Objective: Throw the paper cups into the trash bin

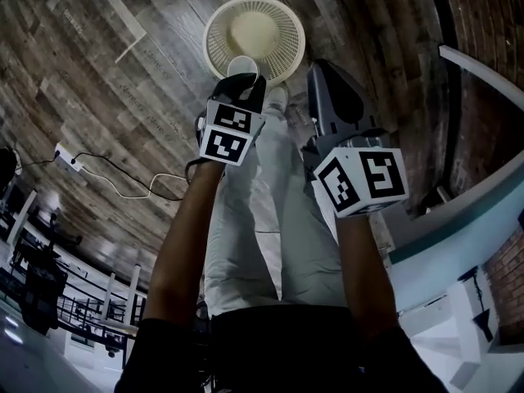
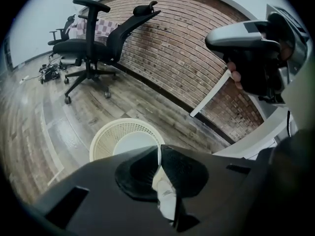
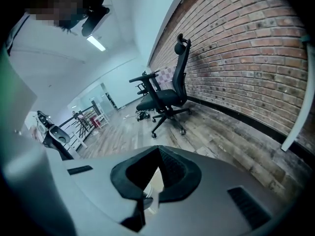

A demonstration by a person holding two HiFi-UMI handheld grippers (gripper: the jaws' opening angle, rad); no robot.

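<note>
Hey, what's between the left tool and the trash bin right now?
Only the cup that the left tool pinches. In the head view it hangs over the mouth of the bin, with nothing else between.

It looks like an office in a loft-style building. A long brick wall (image 2: 187,48) runs down one side, and black swivel office chairs (image 2: 93,43) stand just in front of it on a wood-plank floor (image 2: 44,127). Well away from the wall are a black railing (image 3: 86,117), a ceiling strip light (image 3: 97,43) and a corded power strip (image 1: 67,160).
</note>
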